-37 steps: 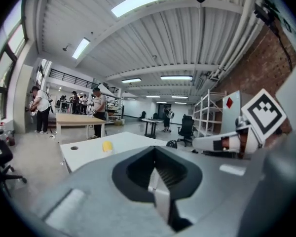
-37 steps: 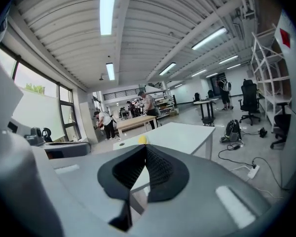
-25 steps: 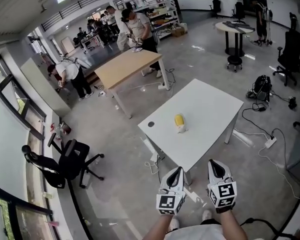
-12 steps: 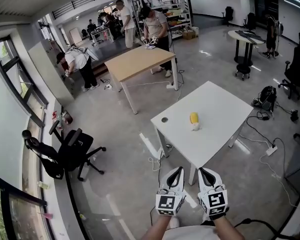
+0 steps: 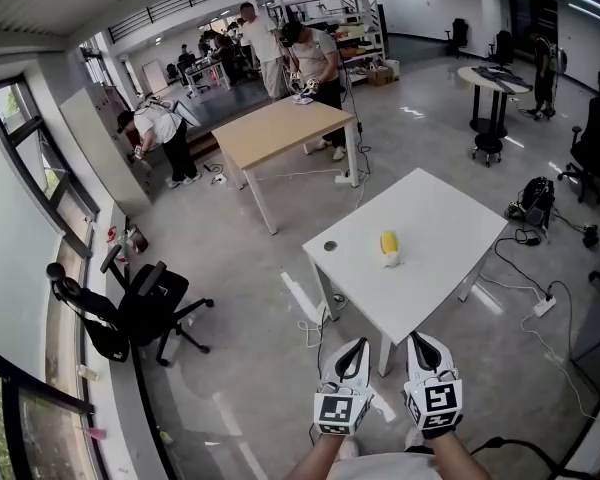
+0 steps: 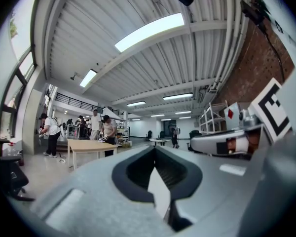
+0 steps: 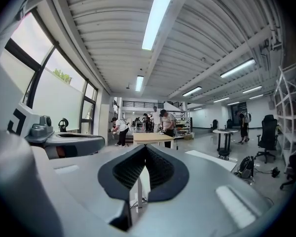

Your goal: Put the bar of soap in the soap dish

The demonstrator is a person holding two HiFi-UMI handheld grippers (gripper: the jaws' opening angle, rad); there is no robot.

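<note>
Since a second ago the white table has slid rightward in the head view. The left gripper and right gripper both have their jaws pressed together, empty. At their 12 o'clock the yellow bar of soap lies mid-table against the white soap dish; whether it rests inside is too small to tell, and bare tabletop rings both out to every edge.

The person is wearing a white top. The left claw and the right claw are showing smooth pale grey shells, tapering to a point, with black ribbed pads lining their inner faces. A white cube with black square markers is capping the back of each.
</note>
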